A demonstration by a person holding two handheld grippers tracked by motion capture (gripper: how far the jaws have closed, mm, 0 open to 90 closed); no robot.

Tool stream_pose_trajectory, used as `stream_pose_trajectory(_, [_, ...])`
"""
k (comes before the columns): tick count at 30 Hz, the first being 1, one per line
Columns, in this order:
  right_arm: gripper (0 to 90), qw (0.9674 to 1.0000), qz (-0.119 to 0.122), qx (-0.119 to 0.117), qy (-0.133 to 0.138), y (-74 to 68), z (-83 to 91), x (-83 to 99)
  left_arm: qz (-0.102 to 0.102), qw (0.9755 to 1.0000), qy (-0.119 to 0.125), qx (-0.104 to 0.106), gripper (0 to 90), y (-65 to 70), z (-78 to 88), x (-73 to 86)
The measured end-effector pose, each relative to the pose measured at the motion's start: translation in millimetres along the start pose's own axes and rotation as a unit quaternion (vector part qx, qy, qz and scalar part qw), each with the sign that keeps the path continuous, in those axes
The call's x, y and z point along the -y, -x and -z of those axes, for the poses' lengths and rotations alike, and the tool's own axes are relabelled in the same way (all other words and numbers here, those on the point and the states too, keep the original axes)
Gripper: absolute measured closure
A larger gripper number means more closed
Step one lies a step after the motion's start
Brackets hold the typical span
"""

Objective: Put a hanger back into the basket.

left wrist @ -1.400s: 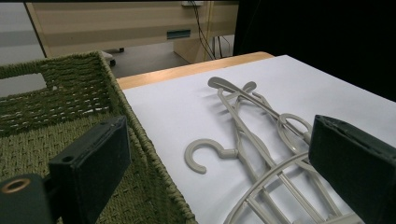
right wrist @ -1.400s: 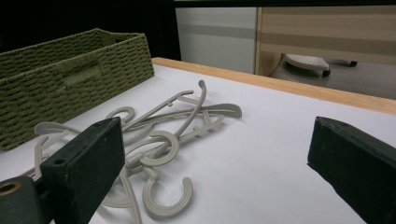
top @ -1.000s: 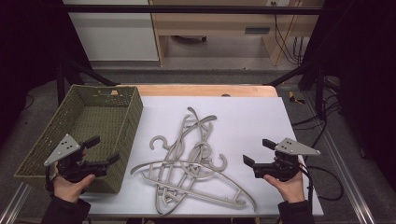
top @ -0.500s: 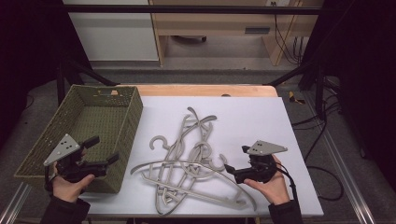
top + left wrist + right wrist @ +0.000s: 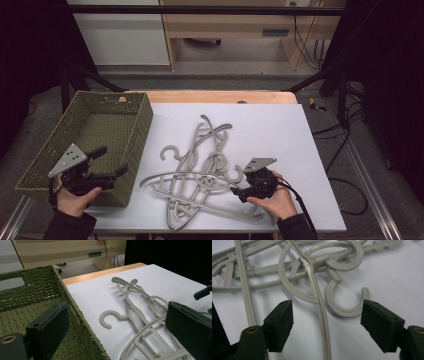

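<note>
The right gripper sits low over the white table top near its front edge, held in the person's right hand, and its jaws have just been closing, though they are still spread. In the right gripper view a thin curved bar of one grey hanger runs up between the 2 black pads, which stand off it on either side without touching, and a hook of the same pile curls just inside the right-hand pad. That bar belongs to the heap of grey plastic hangers, which lies tangled across the middle of the table top and reaches down toward its front edge, with 1 hook pointing toward the basket. The left gripper, held in the left hand, hovers over the front right corner of the green woven basket, which stands at the left edge of the table. Its jaws are spread wide with nothing between them; in the left gripper view they frame the basket's rim and the hangers beyond it.
</note>
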State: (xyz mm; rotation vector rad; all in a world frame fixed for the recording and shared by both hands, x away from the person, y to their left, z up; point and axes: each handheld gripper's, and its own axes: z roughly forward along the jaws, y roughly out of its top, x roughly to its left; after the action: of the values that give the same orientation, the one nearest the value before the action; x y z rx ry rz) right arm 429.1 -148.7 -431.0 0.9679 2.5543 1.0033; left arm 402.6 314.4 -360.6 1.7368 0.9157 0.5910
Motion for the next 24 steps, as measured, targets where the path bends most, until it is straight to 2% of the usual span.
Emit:
stream_pose_trajectory(4, [39.6, 0.9996, -0.001, 0.003, -0.026, -1.6, -7.5, 1.6, -0.003, 1.0000, 0.001, 0.001, 5.3, 0.7, 0.5, -0.7])
stream_pose_trajectory(7, [48.2, 0.9990, 0.002, -0.008, -0.044, -1.6, -11.0, 2.3, -0.002, 1.0000, 0.001, 0.001, 5.4, 0.5, 0.8, -0.7])
stream_pose_trajectory(15, [62.8, 0.9969, 0.014, -0.009, -0.077, -0.3, -22.9, 3.5, -0.005, 1.0000, -0.002, 0.001, 5.4, 1.2, -0.1, -0.5])
stream_pose_trajectory(17, [66.2, 0.9968, 0.008, -0.010, -0.078, -0.4, -25.1, 3.5, -0.005, 1.0000, -0.002, 0.001, 5.5, 1.2, -0.3, -0.5])
stream_pose_trajectory(19, [68.9, 0.9965, 0.016, -0.015, -0.081, 0.9, -25.8, 3.4, -0.005, 1.0000, -0.003, 0.000, 5.5, 1.0, -0.5, -0.4])
stream_pose_trajectory(24, [74.3, 0.9958, 0.013, -0.023, -0.087, 1.5, -29.8, 3.7, -0.005, 1.0000, -0.004, 0.002, 5.6, 1.5, -1.1, -0.2])
